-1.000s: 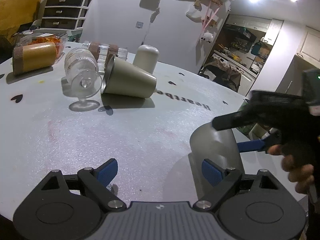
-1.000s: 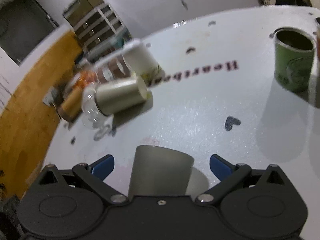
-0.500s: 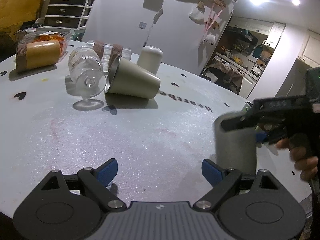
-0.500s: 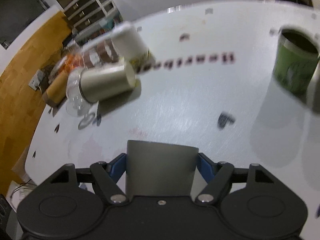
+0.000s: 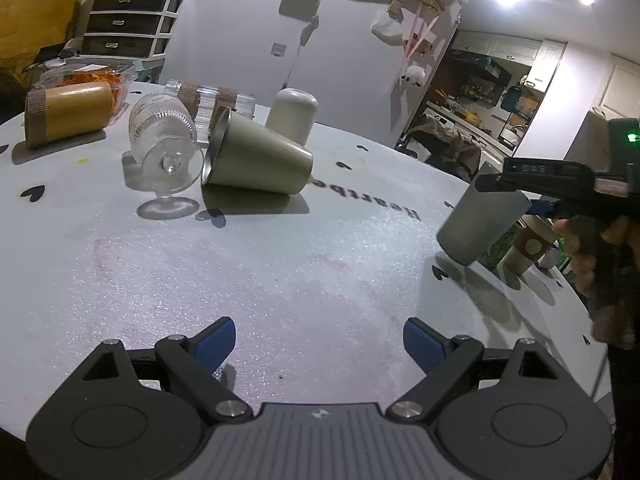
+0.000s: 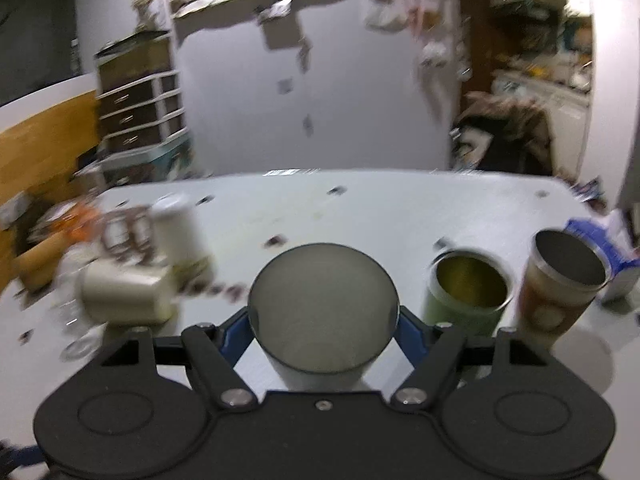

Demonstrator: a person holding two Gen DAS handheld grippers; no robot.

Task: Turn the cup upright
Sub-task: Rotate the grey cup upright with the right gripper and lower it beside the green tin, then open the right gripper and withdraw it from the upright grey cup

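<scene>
My right gripper (image 6: 323, 326) is shut on a grey metal cup (image 6: 323, 312). The cup's open mouth faces the right wrist camera. In the left wrist view the grey cup (image 5: 482, 220) hangs tilted just above the white table (image 5: 280, 272) at the right, held near its rim by the right gripper (image 5: 520, 196). My left gripper (image 5: 319, 340) is open and empty, low over the table's near side.
A beige cup (image 5: 256, 164) lies on its side at the back left, next to a tipped glass goblet (image 5: 164, 144), a white cup upside down (image 5: 291, 114) and an orange cup on its side (image 5: 66, 114). A green cup (image 6: 468, 292) and a brown tumbler (image 6: 560, 284) stand upright at the right.
My right gripper closed on the grey cup, lifted it off the table and turned it, so its mouth now faces the wrist camera. My left gripper stayed open and nearly still.
</scene>
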